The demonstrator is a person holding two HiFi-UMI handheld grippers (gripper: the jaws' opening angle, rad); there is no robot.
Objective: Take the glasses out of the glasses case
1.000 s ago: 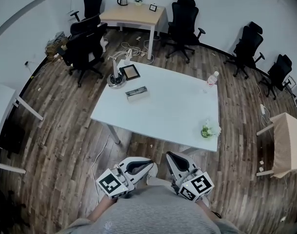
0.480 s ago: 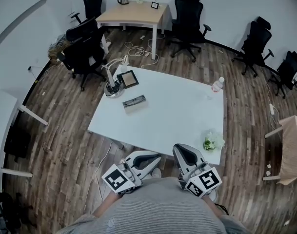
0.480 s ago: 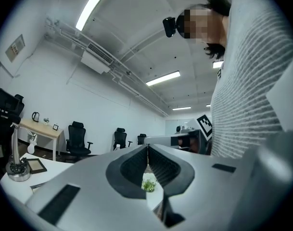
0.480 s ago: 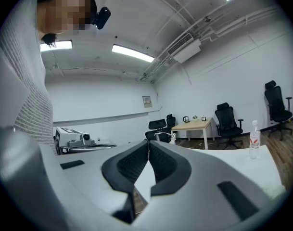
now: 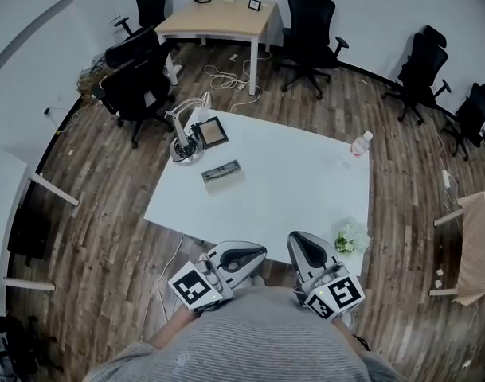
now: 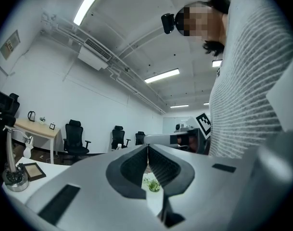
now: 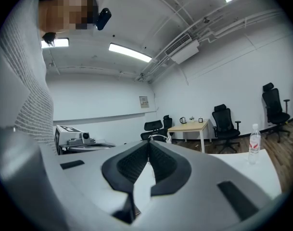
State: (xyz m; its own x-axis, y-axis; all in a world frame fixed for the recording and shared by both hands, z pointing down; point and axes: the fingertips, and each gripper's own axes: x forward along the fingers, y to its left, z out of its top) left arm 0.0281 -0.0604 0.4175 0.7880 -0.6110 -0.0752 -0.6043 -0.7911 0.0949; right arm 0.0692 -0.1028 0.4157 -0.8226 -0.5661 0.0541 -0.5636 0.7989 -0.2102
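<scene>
Case [image 5: 221,171] lies on the bench's [image 5: 294,185] far left part, well apart from me. No glasses show, so I judge they are inside it. My left tongs [image 5: 256,252] and right tongs [image 5: 297,238] are both closed on nothing, held level at the bench's near edge. To do this well I should reach across, open one pair to pin the base, and gently lift the lid with the other.

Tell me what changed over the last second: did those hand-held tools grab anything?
The person stepped closer to the white table, bringing the left gripper and right gripper up to its near edge. Nothing was grasped or released: both pairs of fingers stay shut and empty, and the glasses case lies untouched where it was.
</scene>
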